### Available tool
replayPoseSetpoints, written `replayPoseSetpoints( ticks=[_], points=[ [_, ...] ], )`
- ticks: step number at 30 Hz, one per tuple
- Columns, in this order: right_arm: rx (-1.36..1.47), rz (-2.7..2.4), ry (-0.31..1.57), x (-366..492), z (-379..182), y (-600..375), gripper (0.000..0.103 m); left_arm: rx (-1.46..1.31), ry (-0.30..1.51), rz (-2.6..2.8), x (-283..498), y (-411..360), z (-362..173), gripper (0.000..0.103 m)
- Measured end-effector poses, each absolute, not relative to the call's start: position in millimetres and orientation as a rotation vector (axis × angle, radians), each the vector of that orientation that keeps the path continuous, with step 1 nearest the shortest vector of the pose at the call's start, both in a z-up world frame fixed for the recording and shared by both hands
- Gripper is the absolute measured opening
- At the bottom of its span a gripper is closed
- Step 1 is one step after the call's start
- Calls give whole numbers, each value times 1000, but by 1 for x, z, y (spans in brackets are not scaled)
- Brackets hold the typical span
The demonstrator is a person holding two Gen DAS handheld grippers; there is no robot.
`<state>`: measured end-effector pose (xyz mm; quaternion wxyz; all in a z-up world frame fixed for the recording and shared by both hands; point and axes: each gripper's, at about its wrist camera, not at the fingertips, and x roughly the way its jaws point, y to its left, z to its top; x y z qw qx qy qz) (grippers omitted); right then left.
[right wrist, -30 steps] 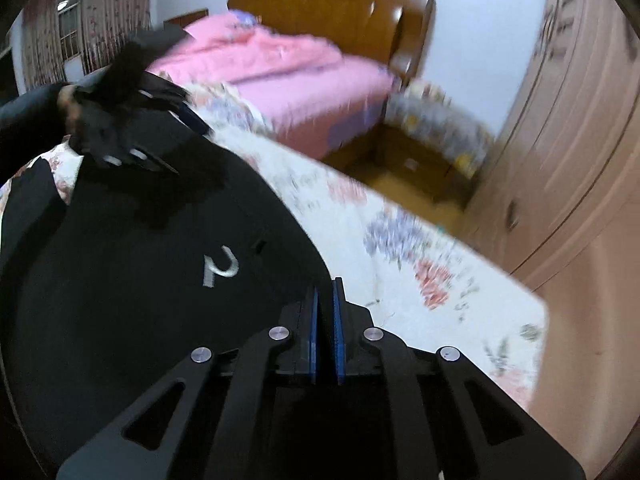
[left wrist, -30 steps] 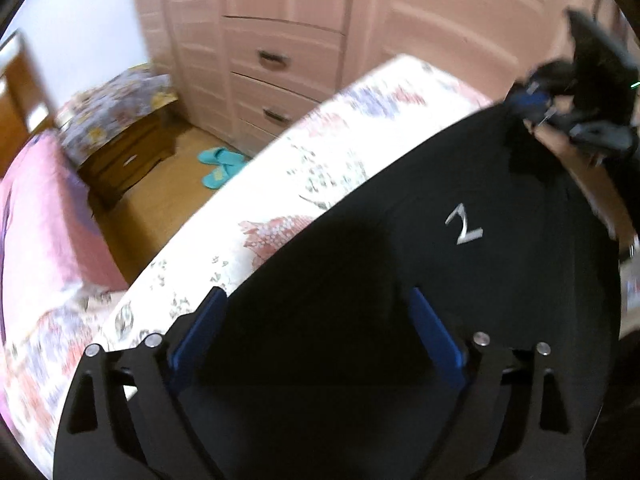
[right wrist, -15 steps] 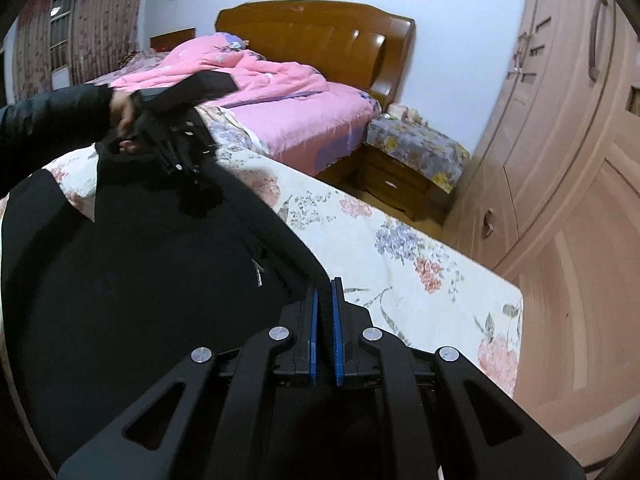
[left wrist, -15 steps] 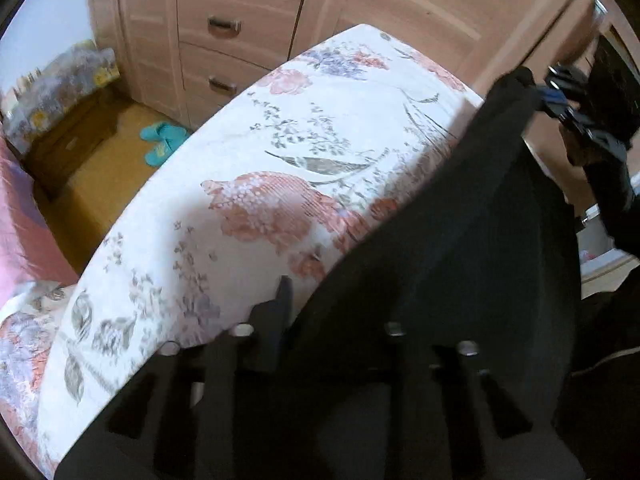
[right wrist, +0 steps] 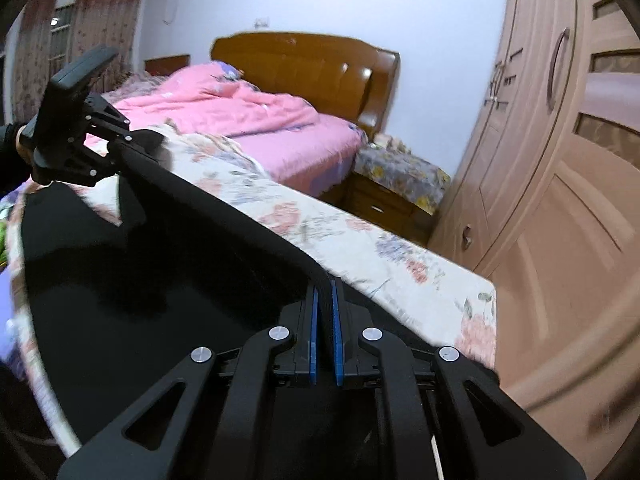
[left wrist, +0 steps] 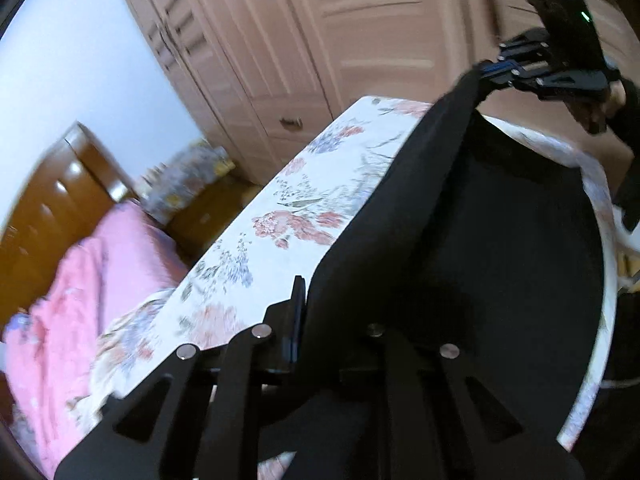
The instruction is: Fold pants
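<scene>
Since a second ago the black pants (left wrist: 460, 240) are being lifted off the floral bedspread (left wrist: 288, 216), and their near edge is now being stretched taut between both tools, so the white logo isn't showing anymore. The left gripper (left wrist: 304, 312) is being kept pinched on one end of that edge, its far finger hidden by cloth. The right gripper (right wrist: 324, 320) is being kept clamped on the other end, blue pads (right wrist: 338, 344) nearly together. Rest of the pants is still draped on the bedspread. No containers visible, just a nightstand (right wrist: 384, 200) under a flowery cover.
</scene>
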<state>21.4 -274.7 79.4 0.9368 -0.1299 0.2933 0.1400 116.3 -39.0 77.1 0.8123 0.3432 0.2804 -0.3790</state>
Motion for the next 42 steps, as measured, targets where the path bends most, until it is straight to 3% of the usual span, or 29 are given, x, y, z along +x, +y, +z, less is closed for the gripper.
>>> replayPoseSetpoints(
  ticks=[7, 13, 24, 28, 34, 39, 42],
  points=[
    [-173, 317, 675, -79, 25, -271, 8, 794, 592, -763, -24, -34, 24, 12],
    [-100, 292, 789, -106, -36, -263, 9, 761, 713, -706, -45, -40, -57, 13],
    [-64, 266, 716, -128, -15, -257, 9, 686, 606, -623, -52, -34, -24, 13],
    [-54, 279, 785, -125, -44, -258, 9, 758, 679, -644, -44, -41, -54, 12],
    [-111, 273, 762, -138, -17, -261, 8, 800, 606, -672, -68, -34, -30, 12],
    [-147, 252, 847, -132, -45, -265, 9, 954, 651, -699, -73, -54, -74, 13],
    [-168, 249, 814, -139, -29, -263, 9, 878, 697, -717, -65, -48, -65, 16]
  ],
)
